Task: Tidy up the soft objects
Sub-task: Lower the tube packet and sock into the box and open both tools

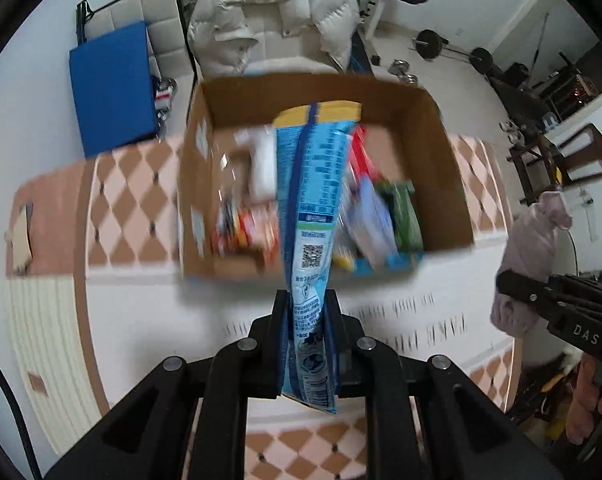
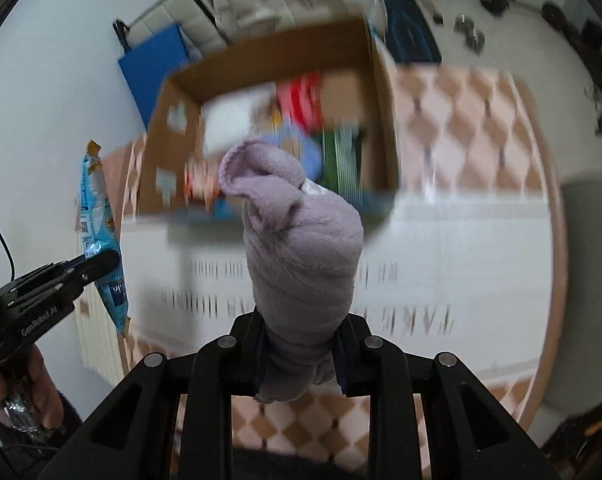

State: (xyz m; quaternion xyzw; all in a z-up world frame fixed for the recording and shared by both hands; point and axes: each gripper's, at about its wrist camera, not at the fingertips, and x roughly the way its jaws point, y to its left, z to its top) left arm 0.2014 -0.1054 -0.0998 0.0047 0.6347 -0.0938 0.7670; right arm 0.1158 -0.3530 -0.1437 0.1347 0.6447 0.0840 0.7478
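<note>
My left gripper (image 1: pixel 307 320) is shut on a long blue snack packet (image 1: pixel 313 216) and holds it upright in front of an open cardboard box (image 1: pixel 453 176). The box holds several colourful packets. My right gripper (image 2: pixel 301 340) is shut on a rolled lilac fleece sock (image 2: pixel 297 248), held up before the same box (image 2: pixel 381 92). The right gripper and sock show at the right of the left wrist view (image 1: pixel 529 240). The left gripper with the blue packet (image 2: pixel 101 216) shows at the left of the right wrist view.
The box stands on a round table with a pink diamond-patterned cloth (image 1: pixel 117 208). A white puffy jacket (image 1: pixel 273 12) hangs over a chair behind the box. A blue pad (image 1: pixel 113 88) leans at the back left. Weights lie on the floor (image 1: pixel 433 44).
</note>
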